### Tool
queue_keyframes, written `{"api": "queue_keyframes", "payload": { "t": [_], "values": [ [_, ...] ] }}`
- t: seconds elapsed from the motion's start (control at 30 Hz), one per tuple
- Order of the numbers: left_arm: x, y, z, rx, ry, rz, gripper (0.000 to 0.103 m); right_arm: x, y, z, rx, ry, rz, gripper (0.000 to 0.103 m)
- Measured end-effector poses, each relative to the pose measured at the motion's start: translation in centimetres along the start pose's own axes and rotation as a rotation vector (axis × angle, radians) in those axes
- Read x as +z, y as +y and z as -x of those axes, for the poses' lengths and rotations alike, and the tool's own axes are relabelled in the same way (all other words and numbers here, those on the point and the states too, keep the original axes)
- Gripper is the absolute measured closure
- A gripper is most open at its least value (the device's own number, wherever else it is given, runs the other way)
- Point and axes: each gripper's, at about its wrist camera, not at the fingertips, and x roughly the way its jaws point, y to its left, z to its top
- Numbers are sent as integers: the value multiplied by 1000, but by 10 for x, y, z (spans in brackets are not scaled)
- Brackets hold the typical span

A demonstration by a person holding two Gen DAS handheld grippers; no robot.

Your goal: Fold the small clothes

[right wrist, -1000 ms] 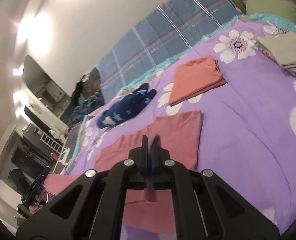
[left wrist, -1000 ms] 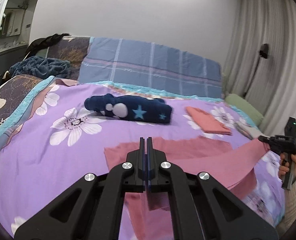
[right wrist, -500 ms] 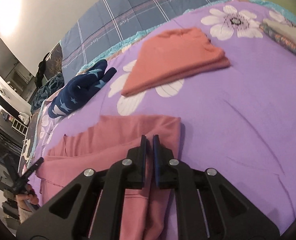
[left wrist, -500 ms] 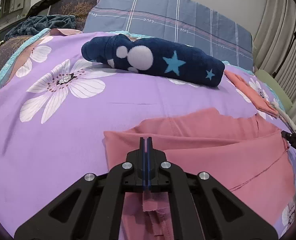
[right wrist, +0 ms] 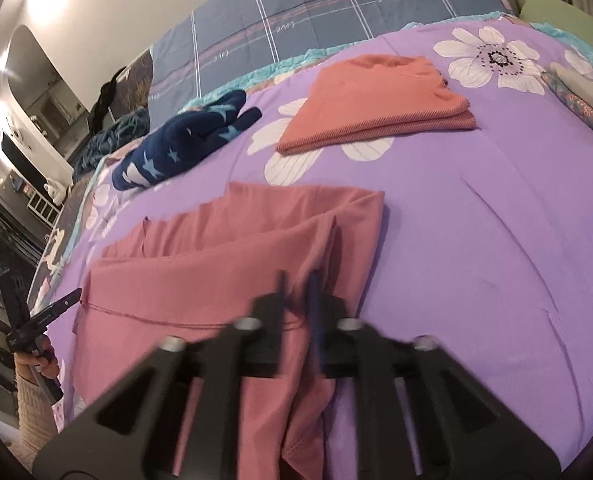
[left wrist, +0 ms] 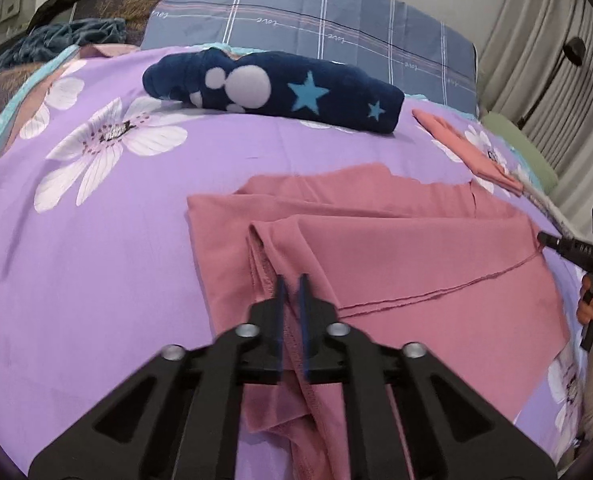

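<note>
Left gripper [left wrist: 292, 288]: jaws clamped on a fold of the pink garment [left wrist: 396, 256]. Right gripper [right wrist: 296, 288]: jaws clamped on the same garment's opposite edge. The garment lies half-folded on the purple floral bedspread [left wrist: 96, 260]. Beyond the garment: 1 navy star-print bundle [left wrist: 280, 90], 1 folded orange cloth [right wrist: 372, 100].

Pink garment [left wrist: 416, 256] now lowered onto bedspread [left wrist: 96, 260]

Both tongs, left [left wrist: 292, 292] and right [right wrist: 296, 292], are built of matte black angular arms, fastened with silver round-headed screws and lined with blue pads. A cream knitted sleeve [right wrist: 32, 412] is worn.
</note>
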Motion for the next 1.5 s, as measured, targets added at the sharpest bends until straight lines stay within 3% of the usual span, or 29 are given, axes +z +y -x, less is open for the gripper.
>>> {"api": "queue_keyframes", "payload": {
  "t": [0.1,0.23,0.37,0.43,0.47,0.53,0.7,0.83,0.9,0.93,0.97,1.03,1.07,1.1,1.13,1.3,1.4,1.43,1.47,1.5],
  "values": [
    [8,-2,7,-25,-35,22,103,7,-4,5,31,-31,-46,99],
    [27,-5,14,-5,-92,28,103,20,-10,9,57,-52,-103,99],
    [56,6,0,101,-148,65,103,48,-26,-4,78,-72,-218,99],
    [61,16,-12,142,-168,76,100,58,-40,-16,30,-109,-294,87],
    [60,24,-18,139,-164,95,90,59,-46,-19,0,-121,-321,76],
    [54,33,-22,138,-155,125,75,59,-53,-22,-11,-119,-343,67],
    [42,38,-22,102,-125,96,52,51,-45,-13,-8,-128,-221,57],
    [49,31,-39,92,-60,41,52,58,-28,-26,9,-66,-127,54],
    [56,28,-51,122,-38,27,52,63,-21,-34,-11,-55,-101,52],
    [59,27,-56,133,-28,22,62,67,-17,-41,-42,-53,-87,52],
    [63,27,-62,142,-17,20,83,71,-17,-46,-55,-49,-83,52],
    [68,28,-69,132,2,36,99,76,-18,-57,-48,-23,-83,53],
    [70,27,-68,132,-4,43,101,78,-17,-66,-39,14,-72,65],
    [71,24,-66,137,-13,36,101,78,-16,-69,-37,33,-54,77],
    [72,19,-61,145,-35,17,101,79,-12,-71,-44,51,-24,99],
    [79,5,-32,129,-137,-36,101,79,-6,-21,-8,-123,-24,98],
    [81,8,-53,214,-90,-49,97,79,-8,-33,-90,-76,2,93],
    [79,8,-62,278,-72,-74,93,78,-10,-41,-136,-48,3,86],
    [77,8,-66,331,-66,-90,77,74,-15,-49,-169,-23,-20,85],
    [74,9,-68,380,-64,-98,70,71,-20,-50,-157,-17,-48,85]
  ]
}}
